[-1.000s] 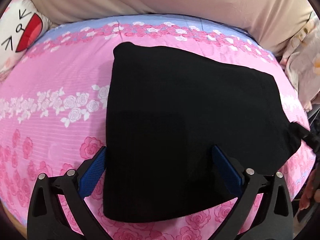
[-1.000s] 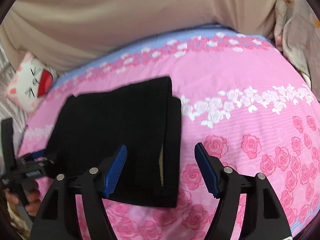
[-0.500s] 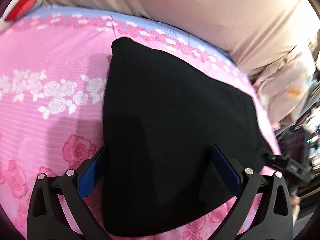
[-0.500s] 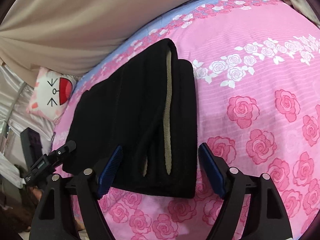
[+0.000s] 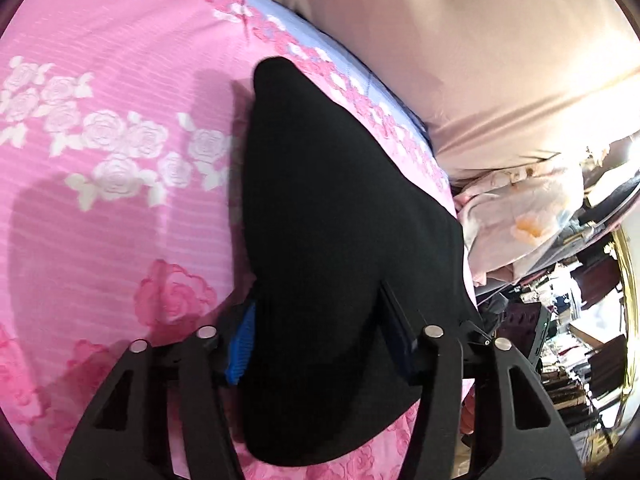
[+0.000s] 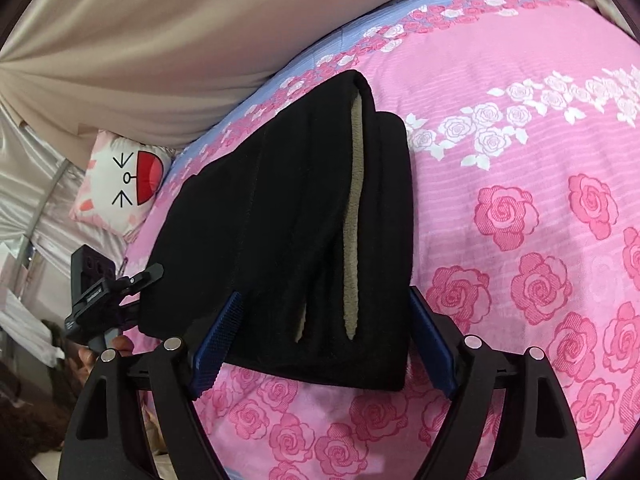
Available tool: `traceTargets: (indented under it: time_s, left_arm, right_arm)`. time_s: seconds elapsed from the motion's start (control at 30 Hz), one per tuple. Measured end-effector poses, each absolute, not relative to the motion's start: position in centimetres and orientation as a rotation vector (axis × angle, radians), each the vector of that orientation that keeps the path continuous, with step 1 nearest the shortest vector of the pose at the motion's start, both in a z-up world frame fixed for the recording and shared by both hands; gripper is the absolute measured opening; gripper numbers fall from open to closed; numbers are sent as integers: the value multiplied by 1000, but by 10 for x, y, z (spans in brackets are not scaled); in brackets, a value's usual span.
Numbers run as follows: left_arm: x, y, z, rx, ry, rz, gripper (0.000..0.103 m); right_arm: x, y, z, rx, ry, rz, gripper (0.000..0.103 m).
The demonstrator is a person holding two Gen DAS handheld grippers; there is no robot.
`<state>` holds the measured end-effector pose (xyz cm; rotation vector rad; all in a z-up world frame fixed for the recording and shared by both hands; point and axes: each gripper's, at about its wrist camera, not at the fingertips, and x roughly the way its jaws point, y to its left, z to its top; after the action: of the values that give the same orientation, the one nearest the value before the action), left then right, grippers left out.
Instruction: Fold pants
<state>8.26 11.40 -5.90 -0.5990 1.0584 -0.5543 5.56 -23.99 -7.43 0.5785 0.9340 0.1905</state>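
Note:
The black pants [image 5: 340, 216] lie folded into a compact stack on the pink rose bedsheet [image 5: 100, 208]. My left gripper [image 5: 320, 344] is open, its blue-padded fingers straddling the near edge of the stack. In the right wrist view the pants [image 6: 288, 232] show layered folds with beige fleece lining at the open edges. My right gripper [image 6: 324, 340] is open, fingers on either side of the near end of the stack. The left gripper [image 6: 104, 300] shows at the left edge of that view.
A beige headboard cushion [image 6: 160, 48] runs along the bed's far side. A white cat-face pillow [image 6: 124, 184] sits at the bed's left corner. Floral bedding [image 5: 520, 216] and a cluttered room lie beyond the bed's right edge.
Both grippers have moved closer and lower to the folded pants, so that the stack now sits between their fingers. The left camera has swung right. Both stay open.

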Motion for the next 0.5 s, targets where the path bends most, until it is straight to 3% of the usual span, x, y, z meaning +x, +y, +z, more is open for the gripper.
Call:
traceTargets:
  time_s: [0.1, 0.17, 0.2, 0.27, 0.33, 0.43, 0.5]
  left_arm:
    - [77, 110, -50, -503, 1048, -491, 76]
    - [77, 98, -49, -461, 1040, -479, 79]
    - [78, 87, -48, -409, 1039, -478, 69]
    - [77, 74, -48, -381, 1026, -458, 59]
    - [79, 75, -49, -430, 1035, -464, 45]
    - [75, 85, -34, -456, 1012, -462, 29]
    - [64, 85, -17, -435, 991, -475, 28]
  right_arm:
    - [56, -238, -75, 580, 930, 207, 86]
    - [58, -234, -75, 551, 917, 201, 87]
    - [59, -229, -75, 535, 904, 194, 83]
    - [66, -228, -78, 564, 890, 198, 59]
    - [69, -233, -80, 644, 872, 211, 44]
    - [58, -224, -58, 578, 842, 200, 39]
    - [49, -216, -42, 558, 825, 219, 38]
